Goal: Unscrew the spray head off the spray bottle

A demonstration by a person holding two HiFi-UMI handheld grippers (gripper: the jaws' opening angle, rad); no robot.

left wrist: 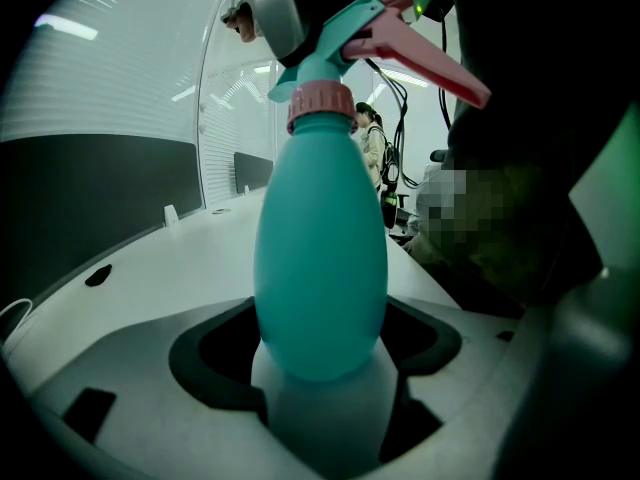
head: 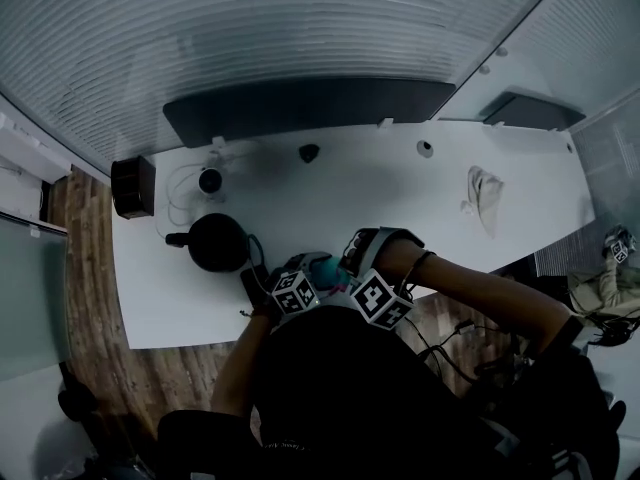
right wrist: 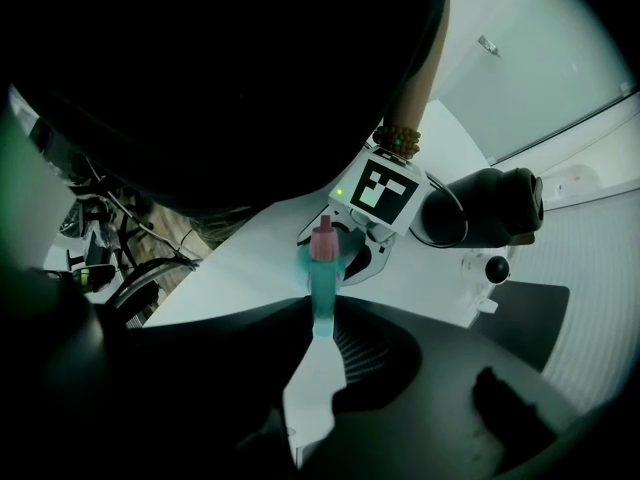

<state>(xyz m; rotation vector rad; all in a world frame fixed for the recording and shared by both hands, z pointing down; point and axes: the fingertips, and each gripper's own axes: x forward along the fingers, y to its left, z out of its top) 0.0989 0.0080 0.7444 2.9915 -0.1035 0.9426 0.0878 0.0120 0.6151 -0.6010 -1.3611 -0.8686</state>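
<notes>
**Step in hand: loosening the head.**

The teal egg-shaped plastic spray bottle (left wrist: 320, 258) sits at the near edge of the white tabletop (head: 400, 188), between the two grippers and close to the person's body. We cannot tell whether its base rests on the tabletop. Its pink ribbed collar (left wrist: 320, 106) sits flush on the neck, with no gap showing. The teal spray head (left wrist: 340, 33) with its pink trigger (left wrist: 420, 58) is therefore attached, and we judge the unscrewing to be under way but not complete.

The left gripper (left wrist: 322, 363) has its pale fingers (left wrist: 150, 388) clamped on the lower body of the bottle. This keeps the bottle from turning.

The right gripper (right wrist: 320, 318) comes in from above and points down. Its dark fingers (right wrist: 400, 368) are closed narrowly on the spray head.

**Next move.**

1. Keep the left grip firm on the smooth, rounded body, which we expect could slip under torque.
2. Roll the right wrist about the bottle's axis to back the collar off the thread.
3. We expect the right gripper will need to release, re-grip and repeat, because one wrist roll is unlikely to clear the thread.
4. Lift the head straight up only once the collar spins free.

**Surroundings.** A black rounded object (head: 218, 240) lies just beyond the bottle, and a crumpled white cloth (head: 485, 193) lies well apart to the right.
</notes>
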